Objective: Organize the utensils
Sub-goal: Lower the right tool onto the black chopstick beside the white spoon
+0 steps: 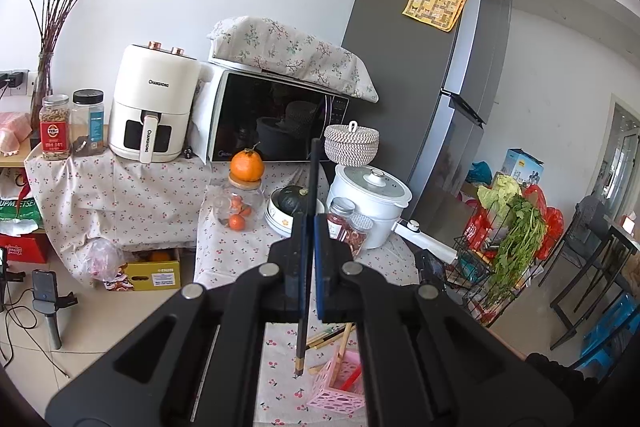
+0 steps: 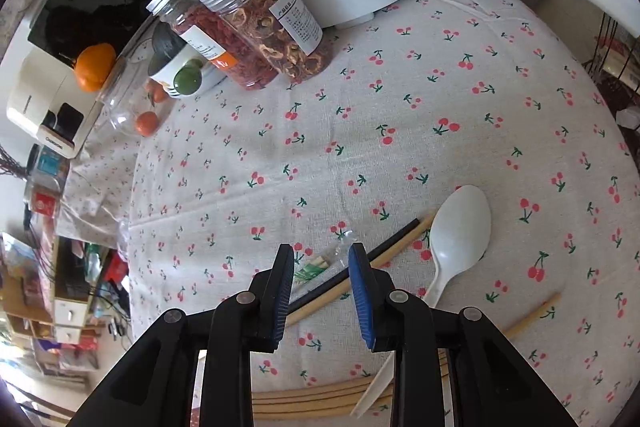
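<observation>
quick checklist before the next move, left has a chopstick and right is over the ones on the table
1. left gripper clamped on the black chopstick: ok.
2. Chopstick tip above the pink basket: not ok, it sits beside the rim.
3. right gripper open: ok, pads press nothing.
4. Black chopstick on the table between its fingers: ok, together with a wooden chopstick.
5. white spoon outside its fingers: ok.
6. Room left in the basket: cannot tell.
</observation>
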`<action>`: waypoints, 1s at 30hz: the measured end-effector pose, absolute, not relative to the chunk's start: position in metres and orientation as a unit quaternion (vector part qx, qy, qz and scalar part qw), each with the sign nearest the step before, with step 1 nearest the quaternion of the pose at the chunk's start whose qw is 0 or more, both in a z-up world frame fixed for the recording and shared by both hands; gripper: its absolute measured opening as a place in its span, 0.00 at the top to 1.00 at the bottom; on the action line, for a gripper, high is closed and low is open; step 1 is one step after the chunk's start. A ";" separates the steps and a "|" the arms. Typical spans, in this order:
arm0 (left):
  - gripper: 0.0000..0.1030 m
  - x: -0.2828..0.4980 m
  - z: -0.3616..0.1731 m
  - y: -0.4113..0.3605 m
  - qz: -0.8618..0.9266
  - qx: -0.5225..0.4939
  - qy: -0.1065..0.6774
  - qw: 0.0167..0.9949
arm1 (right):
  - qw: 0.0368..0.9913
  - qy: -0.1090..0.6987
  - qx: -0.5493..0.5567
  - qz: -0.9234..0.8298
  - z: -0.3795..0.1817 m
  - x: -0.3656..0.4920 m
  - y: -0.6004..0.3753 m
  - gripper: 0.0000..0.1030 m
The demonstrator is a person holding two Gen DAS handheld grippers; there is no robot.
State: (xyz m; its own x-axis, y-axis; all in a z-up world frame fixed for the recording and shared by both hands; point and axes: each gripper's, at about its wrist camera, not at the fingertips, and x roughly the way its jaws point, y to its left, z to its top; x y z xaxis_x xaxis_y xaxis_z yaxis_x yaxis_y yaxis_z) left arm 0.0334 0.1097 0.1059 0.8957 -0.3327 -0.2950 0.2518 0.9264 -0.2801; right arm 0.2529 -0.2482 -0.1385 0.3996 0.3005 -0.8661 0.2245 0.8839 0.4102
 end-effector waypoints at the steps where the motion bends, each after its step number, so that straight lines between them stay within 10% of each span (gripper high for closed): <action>1: 0.96 0.033 0.106 0.110 -0.152 -0.118 0.171 0.966 | 0.796 0.555 0.242 0.020 -0.146 0.253 -0.248 0.71; 30: 0.96 0.046 0.098 0.111 -0.152 -0.131 0.181 0.963 | 0.762 0.608 0.196 -0.110 -0.147 0.279 -0.238 0.77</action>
